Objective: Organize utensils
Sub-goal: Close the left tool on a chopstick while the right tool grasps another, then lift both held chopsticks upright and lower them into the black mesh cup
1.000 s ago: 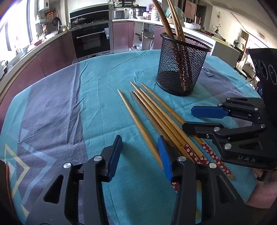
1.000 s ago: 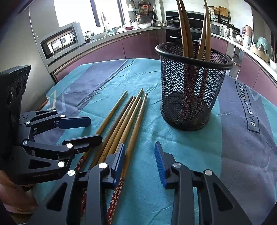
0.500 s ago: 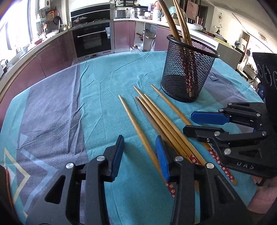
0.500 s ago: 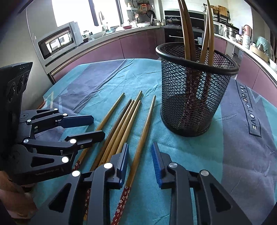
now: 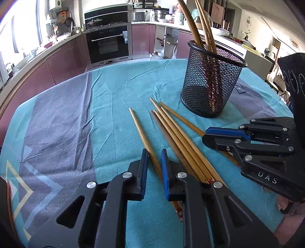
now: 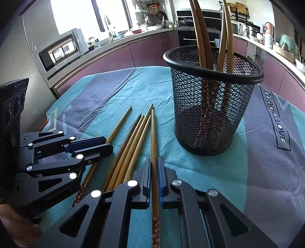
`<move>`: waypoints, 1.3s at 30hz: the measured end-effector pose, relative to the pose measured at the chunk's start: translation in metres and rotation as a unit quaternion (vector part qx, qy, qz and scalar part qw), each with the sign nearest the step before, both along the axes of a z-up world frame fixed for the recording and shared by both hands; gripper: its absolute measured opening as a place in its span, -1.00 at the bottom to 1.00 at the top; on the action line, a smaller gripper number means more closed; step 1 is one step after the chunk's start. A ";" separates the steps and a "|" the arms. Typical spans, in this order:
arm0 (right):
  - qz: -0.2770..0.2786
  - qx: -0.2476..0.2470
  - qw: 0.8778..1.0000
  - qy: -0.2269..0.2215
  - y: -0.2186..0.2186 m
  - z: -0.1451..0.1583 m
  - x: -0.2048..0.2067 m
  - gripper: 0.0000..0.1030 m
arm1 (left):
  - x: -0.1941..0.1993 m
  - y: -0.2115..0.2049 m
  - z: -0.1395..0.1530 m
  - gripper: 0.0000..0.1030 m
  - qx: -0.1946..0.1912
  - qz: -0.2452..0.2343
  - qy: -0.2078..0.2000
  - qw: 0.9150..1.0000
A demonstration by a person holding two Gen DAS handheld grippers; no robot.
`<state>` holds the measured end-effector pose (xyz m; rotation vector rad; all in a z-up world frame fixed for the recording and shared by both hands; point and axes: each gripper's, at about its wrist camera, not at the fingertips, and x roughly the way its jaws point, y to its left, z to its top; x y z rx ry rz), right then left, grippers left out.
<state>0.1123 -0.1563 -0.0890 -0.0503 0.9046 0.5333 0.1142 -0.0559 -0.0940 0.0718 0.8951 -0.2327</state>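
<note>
Three loose chopsticks (image 6: 131, 145) between both hand-held grippers, right hand-held gripper (image 6: 154, 166) clamping one chopstick (image 6: 153, 133), left hand-held gripper (image 5: 153, 158) closing around another (image 5: 142, 133), mesh holder (image 6: 211, 106) beyond.

I get bright daylight from the blown-out window (image 6: 76, 17), sharp centres, fisheye bending and dark vignetted corners on both feeds

Tabletop (image 5: 63, 122) left of loose chopsticks (image 5: 177, 133) bare cloth, wide passage. Mesh holder (image 6: 209, 114) stands upright just beyond chopstick tips, four sticks (image 6: 202, 34) rising above rim, blocking part of mouth. Right tool (image 5: 225, 136) and left tool (image 5: 153, 166) near each other, flanking chopstick bundle; narrow gap between. Cloth right of holder open.
</note>
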 end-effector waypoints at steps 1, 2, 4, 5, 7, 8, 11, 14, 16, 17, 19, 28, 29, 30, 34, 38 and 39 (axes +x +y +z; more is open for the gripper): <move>0.000 0.004 1.000 0.001 -0.001 0.000 0.000 -0.89 | -0.001 0.001 -0.001 -0.75 -0.002 0.003 0.000 1.000; 0.000 0.007 1.000 0.003 -0.001 0.000 -0.001 -0.89 | -0.001 0.002 0.000 -0.77 -0.004 0.006 0.000 1.000; 0.002 0.011 1.000 0.003 -0.003 0.001 -0.002 -0.90 | -0.003 0.003 0.000 -0.80 -0.008 0.012 0.000 1.000; 0.002 0.014 1.000 0.004 -0.003 0.001 -0.002 -0.89 | -0.003 0.004 0.000 -0.82 -0.011 0.014 0.001 1.000; 0.004 0.019 1.000 0.003 -0.005 0.003 -0.003 -0.90 | -0.004 0.007 -0.001 -0.85 -0.016 0.019 0.002 1.000; 0.005 0.021 1.000 0.002 -0.006 0.004 -0.004 -0.89 | -0.005 0.009 -0.001 -0.86 -0.018 0.020 0.003 1.000; 0.008 0.031 0.999 0.000 -0.008 0.009 -0.006 -0.90 | -0.007 0.014 0.001 -0.86 -0.027 0.023 0.005 0.999; 0.011 0.043 0.999 -0.006 -0.012 0.015 -0.009 -0.90 | -0.009 0.019 0.005 -0.86 -0.045 0.021 0.006 0.999; 0.014 0.051 0.999 -0.010 -0.015 0.021 -0.012 -0.90 | -0.012 0.023 0.010 -0.86 -0.056 0.018 0.005 0.998; 0.016 0.055 0.998 -0.013 -0.016 0.023 -0.014 -0.90 | -0.012 0.025 0.013 -0.86 -0.062 0.017 0.004 0.998; 0.020 0.063 0.998 -0.019 -0.018 0.029 -0.017 -0.90 | -0.014 0.030 0.019 -0.86 -0.077 0.013 0.001 0.997; 0.022 0.092 0.994 -0.047 -0.030 0.053 -0.028 -0.90 | -0.025 0.039 0.050 -0.86 -0.135 -0.016 -0.022 0.991; 0.021 0.094 0.994 -0.050 -0.032 0.056 -0.028 -0.90 | -0.027 0.040 0.054 -0.86 -0.139 -0.019 -0.025 0.990; 0.019 0.097 0.994 -0.054 -0.034 0.059 -0.029 -0.90 | -0.028 0.040 0.058 -0.86 -0.144 -0.022 -0.028 0.989; 0.019 0.113 0.991 -0.068 -0.046 0.071 -0.031 -0.90 | -0.034 0.046 0.074 -0.86 -0.169 -0.035 -0.042 0.984; 0.017 0.127 0.989 -0.080 -0.054 0.082 -0.033 -0.89 | -0.040 0.050 0.090 -0.86 -0.186 -0.046 -0.061 0.980; 0.017 0.130 0.988 -0.084 -0.056 0.085 -0.034 -0.89 | -0.042 0.051 0.094 -0.86 -0.188 -0.047 -0.065 0.979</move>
